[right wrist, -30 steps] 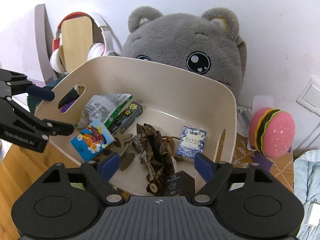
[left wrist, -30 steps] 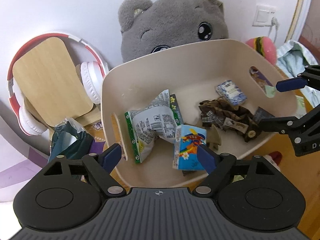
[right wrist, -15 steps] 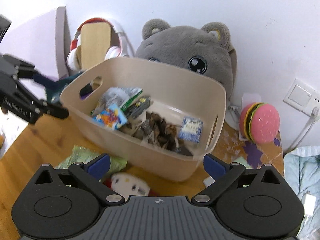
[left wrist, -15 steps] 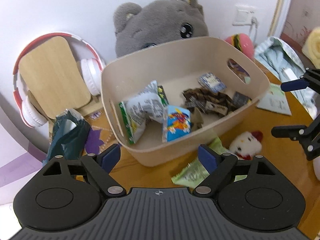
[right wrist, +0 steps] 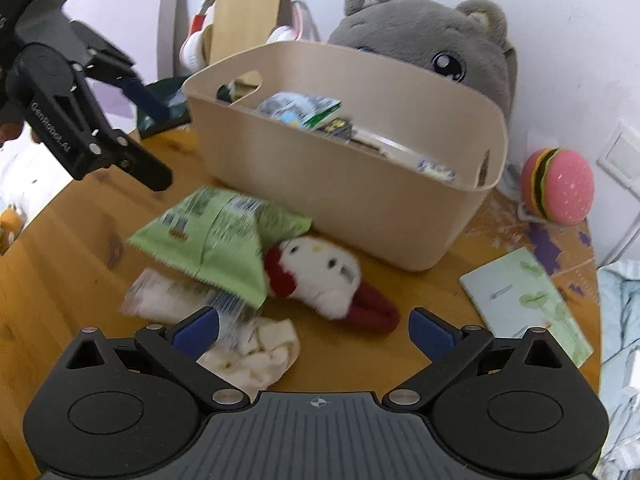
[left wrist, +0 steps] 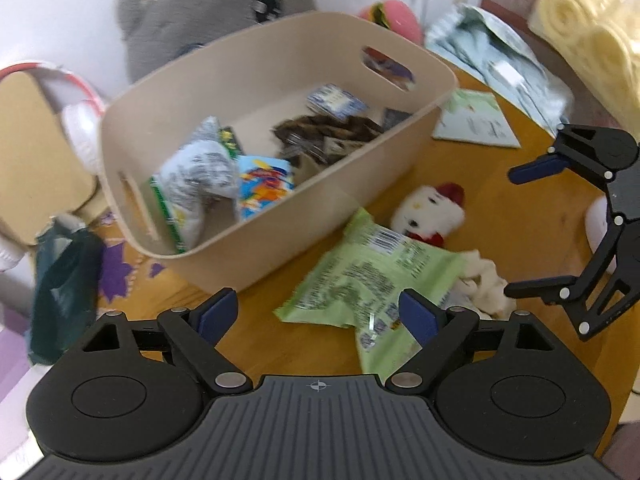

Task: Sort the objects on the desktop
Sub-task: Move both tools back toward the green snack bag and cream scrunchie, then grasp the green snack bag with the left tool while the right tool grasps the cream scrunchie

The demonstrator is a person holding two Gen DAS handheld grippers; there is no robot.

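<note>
A beige bin point(left wrist: 248, 60) point(right wrist: 400, 208) on the wooden table holds snack packets, a colourful carton point(left wrist: 264, 184) and a brown bundle. In front of it lie a green snack bag point(left wrist: 360, 280) point(right wrist: 216, 236), a white plush with red bow point(left wrist: 432, 208) point(right wrist: 320, 272), a crumpled cream cloth point(right wrist: 260, 352) and a pale packet point(right wrist: 160, 296). My left gripper point(left wrist: 316, 316) is open and empty, above the table before the green bag; it also shows in the right wrist view point(right wrist: 148, 136). My right gripper point(right wrist: 316, 328) is open and empty, over the plush and cloth; it also shows in the left wrist view point(left wrist: 520, 232).
A grey plush bear point(right wrist: 432, 44) and headphones on a wooden stand point(right wrist: 240, 24) are behind the bin. A burger toy point(right wrist: 560, 188) and a pale green booklet point(right wrist: 524, 300) lie to the right. A dark green bag point(left wrist: 60, 272) lies left. Light cloth and yellow foam point(left wrist: 588, 32) lie far right.
Both grippers have drawn back from over the bin toward the table's near side. The items in front of the bin have come into view. Both stay open and empty.
</note>
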